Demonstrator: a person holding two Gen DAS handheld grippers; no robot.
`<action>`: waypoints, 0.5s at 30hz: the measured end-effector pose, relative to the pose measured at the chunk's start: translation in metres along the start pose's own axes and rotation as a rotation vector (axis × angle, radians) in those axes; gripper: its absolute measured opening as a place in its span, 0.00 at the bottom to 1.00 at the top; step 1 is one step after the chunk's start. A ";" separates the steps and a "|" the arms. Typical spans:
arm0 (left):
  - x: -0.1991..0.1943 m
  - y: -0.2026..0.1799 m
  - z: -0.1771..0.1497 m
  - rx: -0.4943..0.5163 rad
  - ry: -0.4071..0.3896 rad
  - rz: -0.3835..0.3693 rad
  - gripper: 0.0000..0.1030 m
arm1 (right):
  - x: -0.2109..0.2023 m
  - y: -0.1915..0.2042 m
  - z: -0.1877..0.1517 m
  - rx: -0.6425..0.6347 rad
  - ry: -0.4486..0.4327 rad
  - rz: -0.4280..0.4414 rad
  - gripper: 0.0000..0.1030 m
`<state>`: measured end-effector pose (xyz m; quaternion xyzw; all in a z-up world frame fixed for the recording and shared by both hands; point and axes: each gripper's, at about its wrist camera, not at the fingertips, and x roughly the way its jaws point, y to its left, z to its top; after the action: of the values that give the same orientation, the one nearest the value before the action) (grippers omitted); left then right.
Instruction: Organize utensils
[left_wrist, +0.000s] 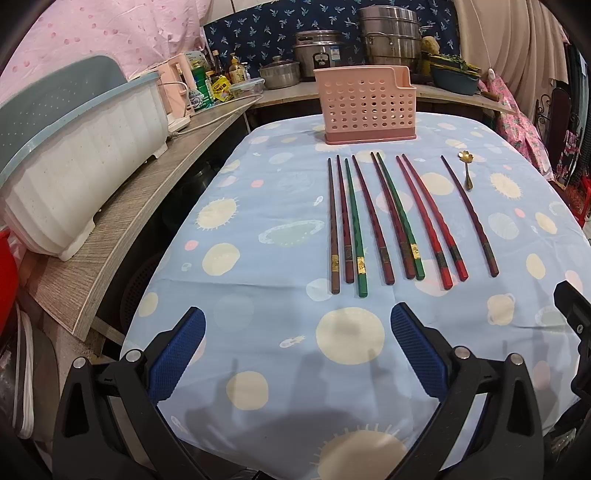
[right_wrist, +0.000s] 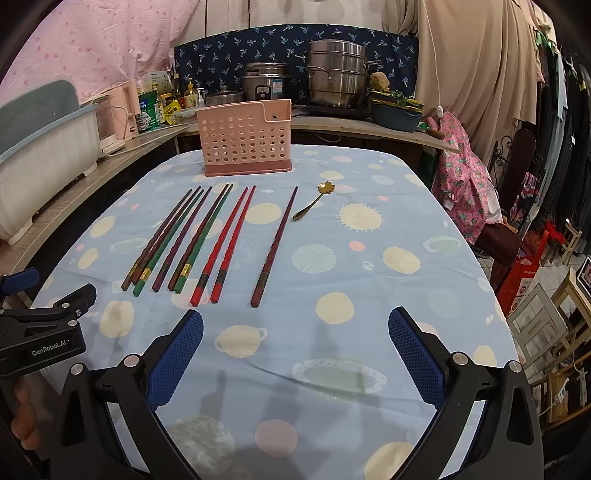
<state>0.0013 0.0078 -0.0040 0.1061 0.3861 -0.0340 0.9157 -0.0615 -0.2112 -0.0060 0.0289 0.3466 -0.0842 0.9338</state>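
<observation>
The tabletop (left_wrist: 258, 206) is covered in a pale blue cloth printed with suns and planets, and most of it lies bare: a wide open strip runs between the grippers and the utensils, and more free cloth spreads to the right of the row. Its left edge drops into a dark gap beside a wooden shelf (left_wrist: 122, 236), which carries a white dish rack (left_wrist: 74, 177) and bottles further back. The far edge meets a counter with steel pots (left_wrist: 389, 40). In the right wrist view the right edge falls away toward chairs and a pink cloth.

A pink holder (left_wrist: 367, 105) with round holes stands upright near the far edge, apart from everything else.

Nine chopsticks (left_wrist: 384, 221) lie flat in a loose row just before the holder, tips toward it, thick ends toward the grippers. Some lie touching in pairs; the rightmost dark one (right_wrist: 275, 247) lies alone, apart from the red pair (right_wrist: 225, 245).

A small gold spoon (right_wrist: 314, 203) lies just right of that lone chopstick's tip, bowl toward the far edge.

The left gripper (left_wrist: 297, 350) hangs released above the near cloth, jaws wide, holding nothing. The right gripper (right_wrist: 295, 352) is likewise spread and empty, beside it on the right. Nothing stands between either gripper and the chopsticks.
</observation>
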 end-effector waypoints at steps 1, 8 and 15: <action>-0.001 0.000 0.000 -0.001 0.000 0.001 0.93 | 0.000 0.000 0.000 0.001 0.001 0.000 0.94; -0.001 -0.001 -0.001 -0.002 0.002 0.001 0.93 | 0.000 0.000 0.000 0.001 0.000 0.000 0.94; -0.002 -0.002 0.000 -0.001 0.000 0.000 0.93 | 0.000 0.000 0.000 0.001 0.000 0.000 0.94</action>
<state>0.0000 0.0063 -0.0032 0.1058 0.3863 -0.0339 0.9157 -0.0615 -0.2116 -0.0062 0.0292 0.3466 -0.0845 0.9338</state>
